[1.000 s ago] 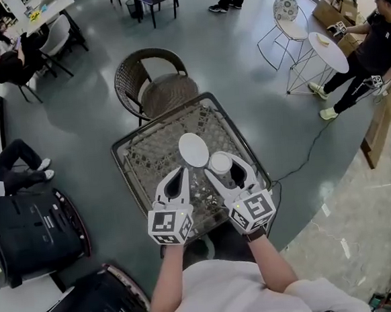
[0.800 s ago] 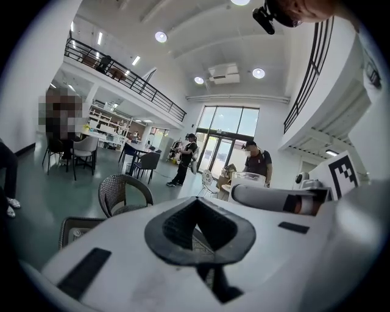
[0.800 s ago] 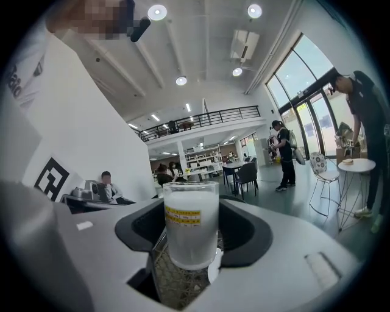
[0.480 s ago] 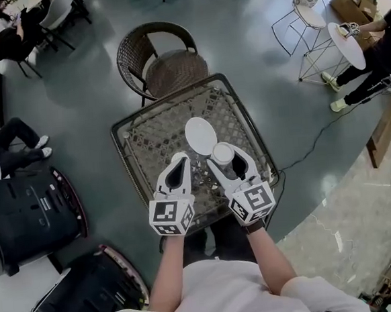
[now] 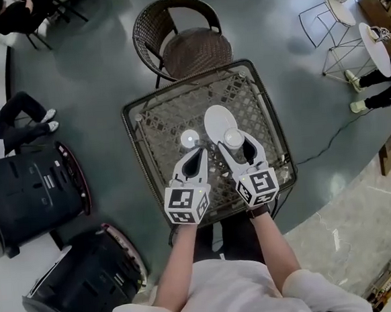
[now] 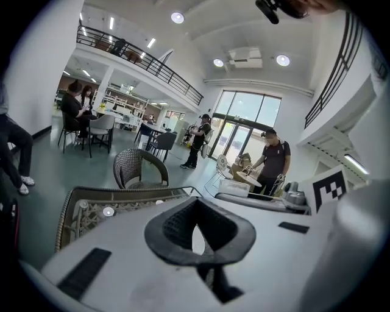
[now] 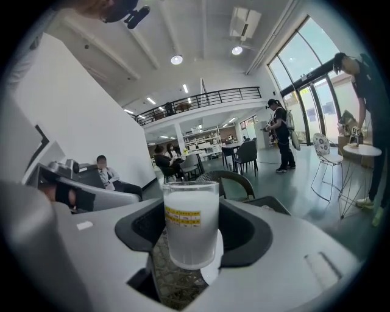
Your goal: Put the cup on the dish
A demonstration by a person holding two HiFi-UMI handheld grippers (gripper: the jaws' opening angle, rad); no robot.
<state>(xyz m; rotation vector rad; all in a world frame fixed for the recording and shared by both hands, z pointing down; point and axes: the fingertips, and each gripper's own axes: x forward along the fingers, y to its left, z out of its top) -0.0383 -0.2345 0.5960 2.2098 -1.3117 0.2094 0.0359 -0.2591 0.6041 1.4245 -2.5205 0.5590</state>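
Note:
A frosted white cup [image 5: 234,138] with a yellow label [image 7: 183,218] stands upright between the jaws of my right gripper [image 5: 235,143], which is shut on it. The cup hangs at the near right edge of the white oval dish [image 5: 218,121], which lies on the glass-topped wicker table [image 5: 155,133]. In the right gripper view a sliver of the dish [image 7: 217,259] shows behind the cup [image 7: 191,234]. My left gripper [image 5: 196,152] hovers left of the dish, shut and holding nothing, its tips meeting in the left gripper view [image 6: 195,201].
A small round bright spot [image 5: 189,138] shows on the tabletop left of the dish; whether it is glare or a thing I cannot tell. A wicker chair [image 5: 188,43] stands beyond the table. Black cases [image 5: 33,193] lie on the floor at left. A white side table [image 5: 379,46] is far right.
The head view has shifted, so the table now sits higher and further right. The cup stays in my right gripper by the dish's near right edge. The bright spot has come into view.

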